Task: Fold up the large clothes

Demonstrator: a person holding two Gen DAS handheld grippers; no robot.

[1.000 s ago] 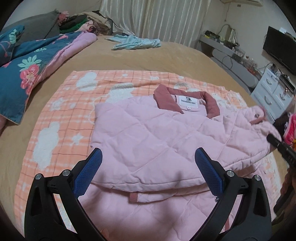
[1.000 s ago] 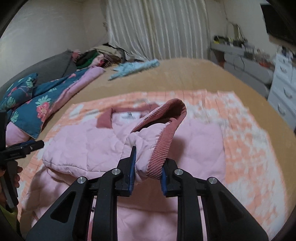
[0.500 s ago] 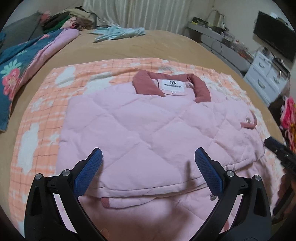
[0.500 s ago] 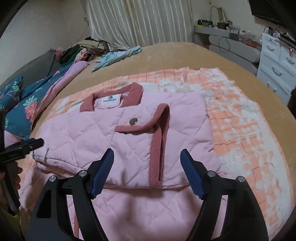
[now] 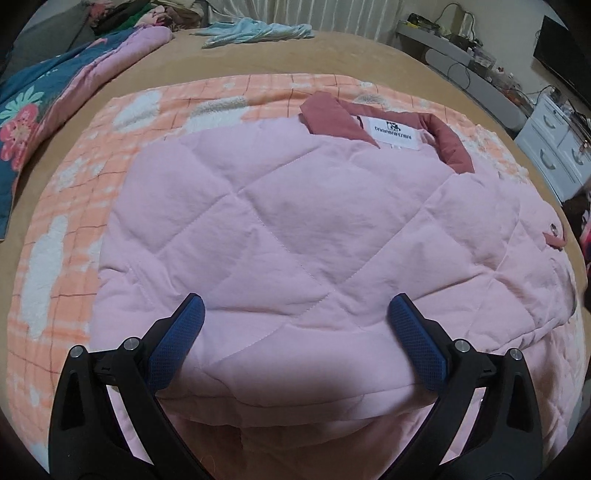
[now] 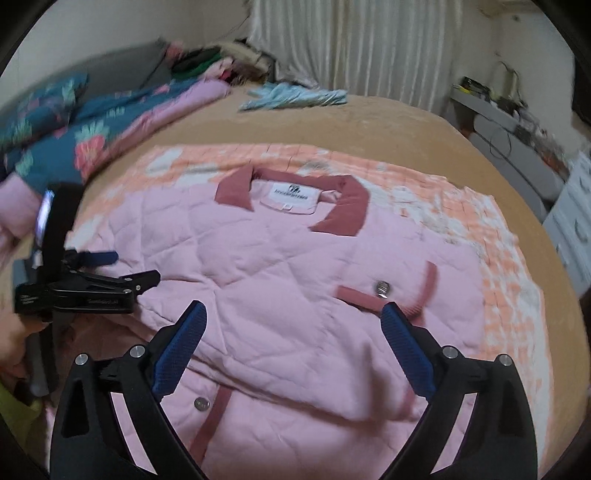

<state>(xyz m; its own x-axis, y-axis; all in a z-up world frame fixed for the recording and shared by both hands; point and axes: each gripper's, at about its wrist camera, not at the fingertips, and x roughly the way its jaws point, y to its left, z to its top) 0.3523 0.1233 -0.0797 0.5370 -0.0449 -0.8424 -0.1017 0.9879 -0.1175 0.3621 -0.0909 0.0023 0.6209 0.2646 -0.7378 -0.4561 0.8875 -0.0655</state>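
Note:
A pink quilted jacket [image 5: 295, 229] with a dark rose collar [image 5: 369, 125] lies on an orange checked blanket [image 5: 110, 147] on the bed, both sides folded in over its front. My left gripper [image 5: 295, 306] hovers open just above the jacket's near folded edge, with nothing between its blue pads. In the right wrist view the same jacket [image 6: 295, 280] fills the middle. My right gripper [image 6: 291, 310] is above it with its jaws opening and nothing gripped. The rose sleeve cuff [image 6: 388, 295] with a snap lies flat by its right fingertip. The left gripper [image 6: 129, 266] shows at the jacket's left side.
A floral blue duvet [image 5: 26, 122] lies along the bed's left side. A light blue garment [image 5: 255, 31] and a heap of clothes [image 6: 221, 62] sit at the far end. White drawers [image 5: 554, 151] stand off the bed's right edge, past a brown sheet [image 6: 369, 122].
My right gripper has let go of the sleeve cuff, which now lies flat on the jacket, and its jaws have gone from shut to wide. My left gripper has sunk closer to the jacket.

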